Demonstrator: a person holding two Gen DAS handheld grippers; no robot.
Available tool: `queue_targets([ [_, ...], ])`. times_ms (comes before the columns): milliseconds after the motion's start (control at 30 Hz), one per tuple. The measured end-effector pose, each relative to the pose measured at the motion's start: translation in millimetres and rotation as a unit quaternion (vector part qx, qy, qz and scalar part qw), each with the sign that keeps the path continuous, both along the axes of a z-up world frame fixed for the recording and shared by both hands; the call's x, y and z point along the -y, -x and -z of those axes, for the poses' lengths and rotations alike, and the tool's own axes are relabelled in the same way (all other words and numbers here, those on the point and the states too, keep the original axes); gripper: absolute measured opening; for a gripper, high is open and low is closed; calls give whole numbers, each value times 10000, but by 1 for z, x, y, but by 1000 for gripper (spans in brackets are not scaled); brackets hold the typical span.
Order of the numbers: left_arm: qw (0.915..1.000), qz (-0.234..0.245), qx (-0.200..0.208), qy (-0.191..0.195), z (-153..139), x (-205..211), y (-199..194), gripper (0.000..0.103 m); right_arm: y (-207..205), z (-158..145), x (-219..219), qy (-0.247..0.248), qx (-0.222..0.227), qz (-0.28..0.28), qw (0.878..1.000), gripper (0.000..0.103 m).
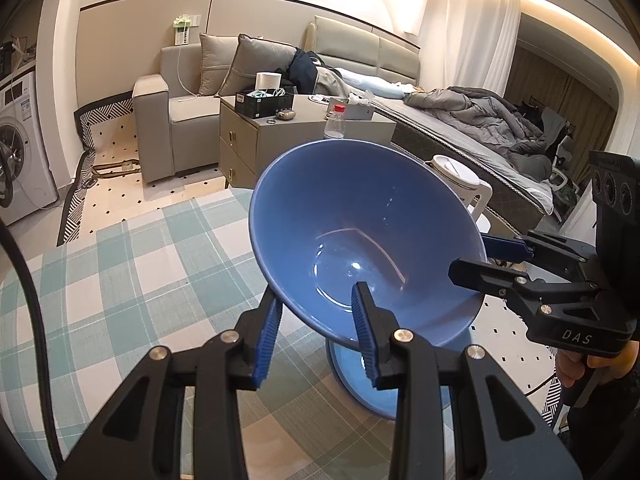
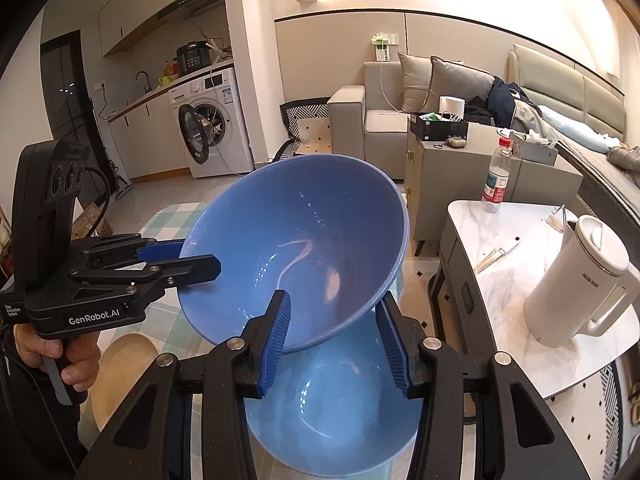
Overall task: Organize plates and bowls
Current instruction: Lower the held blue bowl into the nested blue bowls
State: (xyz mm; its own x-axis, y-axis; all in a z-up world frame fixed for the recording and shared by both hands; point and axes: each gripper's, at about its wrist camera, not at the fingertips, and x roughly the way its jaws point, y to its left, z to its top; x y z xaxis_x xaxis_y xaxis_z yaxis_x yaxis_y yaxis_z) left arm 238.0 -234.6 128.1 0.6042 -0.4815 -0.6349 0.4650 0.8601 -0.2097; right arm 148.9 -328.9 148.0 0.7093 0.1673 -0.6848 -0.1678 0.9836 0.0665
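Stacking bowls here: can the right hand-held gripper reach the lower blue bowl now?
Probably not: the right hand-held gripper is pinching the tilted blue bowl, which hangs over the lower blue bowl.

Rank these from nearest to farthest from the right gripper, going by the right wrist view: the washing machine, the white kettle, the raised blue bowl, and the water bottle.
1. Raised blue bowl: its rim sits between the fingers of the right gripper.
2. White kettle: right side, on the marble table.
3. Water bottle: far edge of that table.
4. Washing machine: left background, by the kitchen counter.
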Motion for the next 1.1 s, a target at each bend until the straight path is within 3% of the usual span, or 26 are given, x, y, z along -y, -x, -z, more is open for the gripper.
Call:
queue_targets([
  [1100,9984,444,-307,-158,28,26,26,34,51,20,11,-157,-148,367,9991,46],
])
